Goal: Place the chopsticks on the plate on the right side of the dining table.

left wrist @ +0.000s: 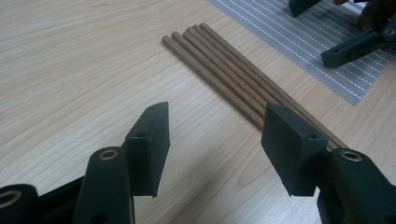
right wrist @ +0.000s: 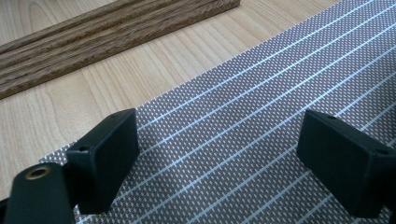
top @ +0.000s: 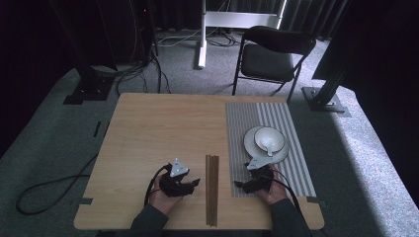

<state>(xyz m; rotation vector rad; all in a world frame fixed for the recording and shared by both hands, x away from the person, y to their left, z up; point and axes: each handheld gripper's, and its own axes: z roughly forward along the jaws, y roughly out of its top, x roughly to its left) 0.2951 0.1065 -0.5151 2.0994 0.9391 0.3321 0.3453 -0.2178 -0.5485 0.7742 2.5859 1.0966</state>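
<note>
Four slim brown wooden sticks (top: 212,190) lie side by side on the table (top: 148,128), between the empty, wide-open left gripper (top: 193,184) and right gripper (top: 240,185).

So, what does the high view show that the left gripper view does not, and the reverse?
High view alone: the bowl with a spoon on a plate, a chair, and the person's hands. Left gripper view alone: the left gripper close up, jaws open and empty. Both: the sticks, the mat, the table, the right gripper.
</note>
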